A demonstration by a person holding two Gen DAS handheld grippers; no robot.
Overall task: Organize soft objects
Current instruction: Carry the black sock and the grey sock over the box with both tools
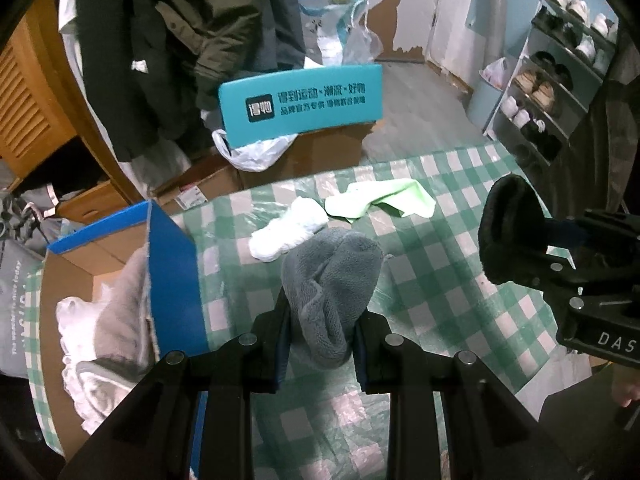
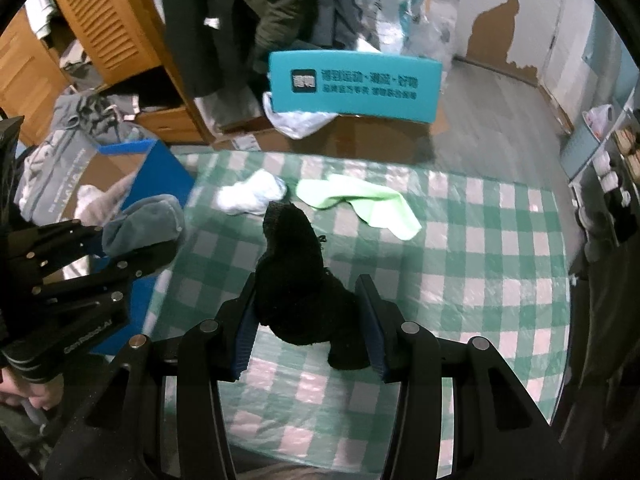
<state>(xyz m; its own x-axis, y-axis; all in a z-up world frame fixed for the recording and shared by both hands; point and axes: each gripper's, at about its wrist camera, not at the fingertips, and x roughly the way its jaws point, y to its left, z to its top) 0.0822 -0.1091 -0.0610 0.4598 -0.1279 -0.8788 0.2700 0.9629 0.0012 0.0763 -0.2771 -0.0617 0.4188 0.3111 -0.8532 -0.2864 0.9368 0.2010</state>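
Observation:
My left gripper [image 1: 320, 340] is shut on a grey fleece sock [image 1: 332, 280] and holds it above the checked table, just right of the blue box [image 1: 172, 264]. My right gripper [image 2: 308, 328] is shut on a black sock [image 2: 296, 272] held above the table middle. In the left wrist view the black sock [image 1: 508, 232] shows at the right; in the right wrist view the grey sock [image 2: 144, 224] shows at the left by the box. A white sock [image 1: 288, 232] [image 2: 252, 194] and a light green cloth [image 1: 384, 198] [image 2: 360, 200] lie on the table.
The blue cardboard box [image 2: 160, 176] at the table's left edge holds grey and white soft items [image 1: 108, 312]. The green checked tablecloth [image 1: 460, 300] covers the table. Beyond it stand a teal box [image 1: 300, 108], hanging coats [image 1: 180, 40] and a shoe rack [image 1: 552, 80].

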